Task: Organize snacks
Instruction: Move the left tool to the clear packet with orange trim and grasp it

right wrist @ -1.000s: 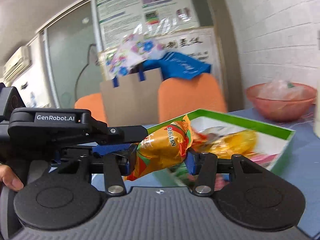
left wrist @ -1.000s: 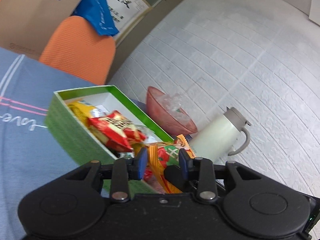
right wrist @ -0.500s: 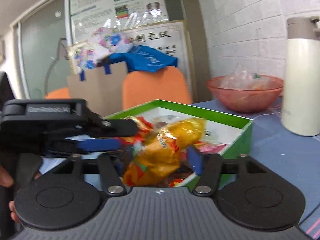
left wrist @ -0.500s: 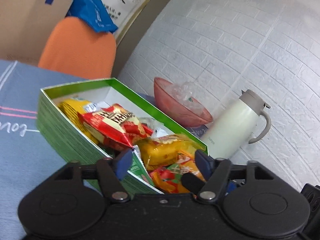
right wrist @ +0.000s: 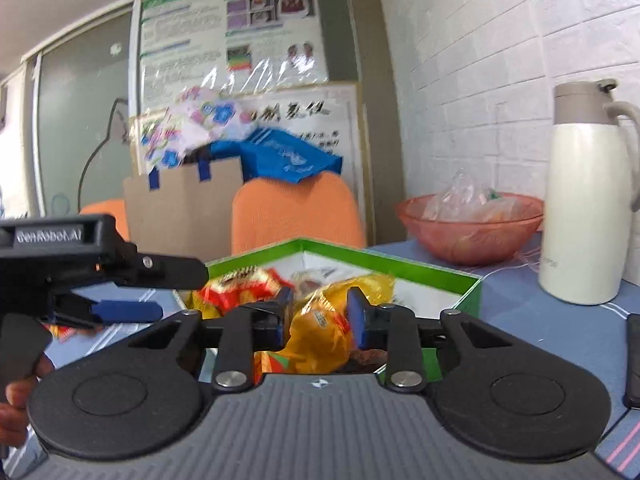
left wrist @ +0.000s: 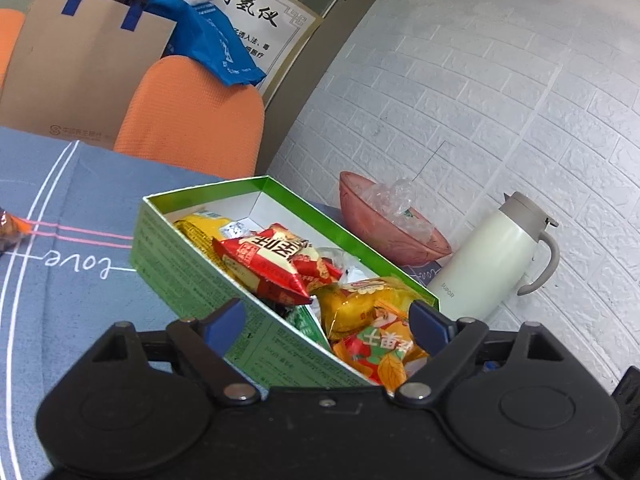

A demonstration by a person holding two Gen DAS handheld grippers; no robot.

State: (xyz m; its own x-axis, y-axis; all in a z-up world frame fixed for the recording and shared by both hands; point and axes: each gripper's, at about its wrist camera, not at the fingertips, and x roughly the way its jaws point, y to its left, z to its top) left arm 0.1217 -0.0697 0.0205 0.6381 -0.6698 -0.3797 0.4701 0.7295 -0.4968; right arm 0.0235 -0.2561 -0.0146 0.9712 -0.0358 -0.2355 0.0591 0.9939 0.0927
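A box (left wrist: 188, 264) with bright green walls covered in fine dark print and a white inside sits on a counter (left wrist: 72, 300) draped in grey-blue cloth, marked with thin white curved lines, a pair of pink stripes and a white handwritten word. Inside the box lie a red packet (left wrist: 264, 264) with white and gold lettering and a yellow-orange packet (left wrist: 360, 304) with a green and red panel. A translucent pink-red bowl (left wrist: 384, 232) holds clear crinkled plastic. The jug (left wrist: 488, 264) is cream with a grey-beige lid and handle. Two orange chairs (left wrist: 192, 120), a brown paper bag (left wrist: 80, 72) with blue handles, a blue bag (left wrist: 208, 44), white brick-pattern wall (left wrist: 500, 92). Black tongs (left wrist: 326, 322) carry blue pads (left wrist: 224, 324).
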